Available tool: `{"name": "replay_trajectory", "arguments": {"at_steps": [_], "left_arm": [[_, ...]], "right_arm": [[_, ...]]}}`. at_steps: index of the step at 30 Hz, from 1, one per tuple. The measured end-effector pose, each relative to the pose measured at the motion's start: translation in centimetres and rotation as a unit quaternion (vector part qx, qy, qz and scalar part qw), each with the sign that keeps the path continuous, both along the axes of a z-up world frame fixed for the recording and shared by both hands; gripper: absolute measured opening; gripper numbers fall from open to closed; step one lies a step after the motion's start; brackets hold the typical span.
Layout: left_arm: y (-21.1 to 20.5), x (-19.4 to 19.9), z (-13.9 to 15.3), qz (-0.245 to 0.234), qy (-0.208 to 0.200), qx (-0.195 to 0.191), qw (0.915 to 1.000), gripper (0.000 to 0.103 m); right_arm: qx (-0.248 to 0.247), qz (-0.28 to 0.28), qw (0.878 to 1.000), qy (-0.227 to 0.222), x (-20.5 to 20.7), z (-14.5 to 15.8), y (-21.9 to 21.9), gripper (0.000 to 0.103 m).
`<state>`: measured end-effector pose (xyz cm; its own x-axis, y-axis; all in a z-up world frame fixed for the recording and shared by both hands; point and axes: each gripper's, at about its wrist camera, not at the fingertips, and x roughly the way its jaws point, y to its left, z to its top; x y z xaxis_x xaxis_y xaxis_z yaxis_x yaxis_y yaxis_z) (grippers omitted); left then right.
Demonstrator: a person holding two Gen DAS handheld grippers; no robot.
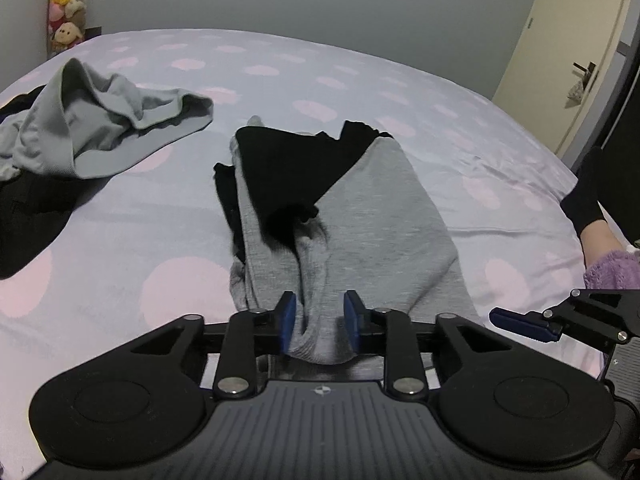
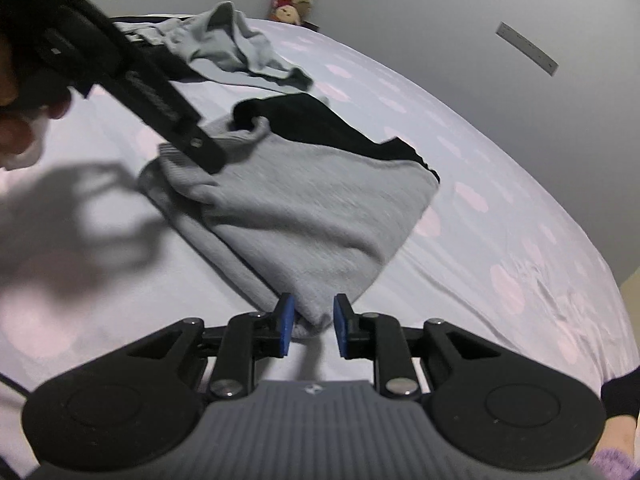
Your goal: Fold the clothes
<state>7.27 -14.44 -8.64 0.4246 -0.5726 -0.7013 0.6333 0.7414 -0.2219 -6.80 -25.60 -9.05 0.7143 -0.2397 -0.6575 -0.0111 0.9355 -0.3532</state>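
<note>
While I watched, L gripper [image 1: 320, 322] & R gripper [image 2: 311, 326] each stood narrow round grey garment [image 1: 372, 216] edge on bed [image 1: 120, 240]; pinch unclear.

Plush toys [image 1: 66, 8] by the wall, cream door [image 1: 576, 40], dotted bedsheet [image 1: 280, 64]

the dark garment [image 1: 24, 216] at far left runs off the picture's edge, partly buried under the light grey clothes [image 1: 80, 120]. the person's purple sleeve [image 1: 612, 272] is cut off at right. the right wrist view is blurred.
</note>
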Motion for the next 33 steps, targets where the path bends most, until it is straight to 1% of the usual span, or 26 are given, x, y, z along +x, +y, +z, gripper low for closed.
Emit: {"name": "replay_trajectory", "arguments": {"at_steps": [2,3,5,8,10,11,12,14,16,19,21,24,25,26,27,29,31,33], "left_arm": [[0.4,0.4,-0.1,0.012,0.005,-0.003,0.9999,0.005],[0.7,0.5,-0.1,0.021,0.008,-0.006,0.9997,0.003],[1.6,0.6,0.6,0.036,0.006,-0.027,0.9990,0.002],[3.3,0.3,2.3,0.057,-0.001,-0.071,0.9958,0.001],[4.4,0.2,3.0,0.073,0.013,-0.093,0.9929,0.001],[4.6,0.2,2.9,0.075,0.024,-0.095,0.9923,0.001],[4.7,0.2,2.6,0.077,0.035,-0.088,0.9925,0.001],[4.4,0.3,1.5,0.080,0.056,-0.063,0.9932,0.001],[4.0,0.8,0.1,0.082,0.083,-0.046,0.9921,0.001],[3.4,1.4,-1.4,0.086,0.106,-0.030,0.9902,0.002],[3.8,1.6,-1.8,0.093,0.117,-0.031,0.9884,0.006],[4.6,1.6,-1.7,0.107,0.126,-0.038,0.9856,0.013],[4.8,1.4,-1.5,0.112,0.124,-0.036,0.9853,0.021],[4.9,1.1,-1.2,0.116,0.116,-0.028,0.9860,0.028],[4.9,1.0,-0.8,0.118,0.107,-0.024,0.9869,0.029],[5.0,0.7,0.0,0.113,0.094,-0.031,0.9886,0.029],[4.8,0.6,0.8,0.104,0.081,-0.041,0.9904,0.030],[4.4,0.6,1.5,0.097,0.065,-0.047,0.9921,0.040]], "right_arm": [[0.009,-0.011,1.000,0.002,0.3,-0.3,-0.5,0.023],[0.014,-0.013,1.000,0.008,0.3,-0.4,-0.7,0.019],[0.022,-0.017,0.999,0.014,0.1,-0.4,-0.9,0.007],[0.029,-0.035,0.999,-0.018,-1.0,1.2,-1.2,0.005],[0.030,-0.042,0.998,-0.037,-1.7,2.4,-1.3,0.005],[0.029,-0.040,0.998,-0.038,-2.0,2.8,-1.3,0.004],[0.024,-0.040,0.998,-0.032,-2.1,2.9,-1.2,0.003],[0.021,-0.044,0.999,-0.016,-2.0,2.2,-1.2,0.002],[0.020,-0.049,0.999,0.001,-1.9,1.2,-1.2,0.002],[0.034,-0.055,0.998,0.019,-1.5,-0.3,-1.8,0.002],[0.038,-0.063,0.997,0.037,-1.6,-1.1,-2.1,0.000],[0.036,-0.064,0.997,0.039,-2.0,-1.0,-2.3,0.000],[0.041,-0.069,0.996,0.038,-2.2,-0.8,-2.5,0.000],[0.047,-0.074,0.996,0.037,-2.3,-0.6,-2.7,0.000],[0.056,-0.080,0.995,0.033,-2.6,-0.4,-3.0,0.000],[0.072,-0.090,0.993,0.025,-2.8,0.2,-3.6,0.001],[0.086,-0.098,0.991,0.014,-2.8,0.8,-4.0,0.005],[0.104,-0.104,0.989,-0.001,-2.5,1.6,-4.6,0.005]]}}
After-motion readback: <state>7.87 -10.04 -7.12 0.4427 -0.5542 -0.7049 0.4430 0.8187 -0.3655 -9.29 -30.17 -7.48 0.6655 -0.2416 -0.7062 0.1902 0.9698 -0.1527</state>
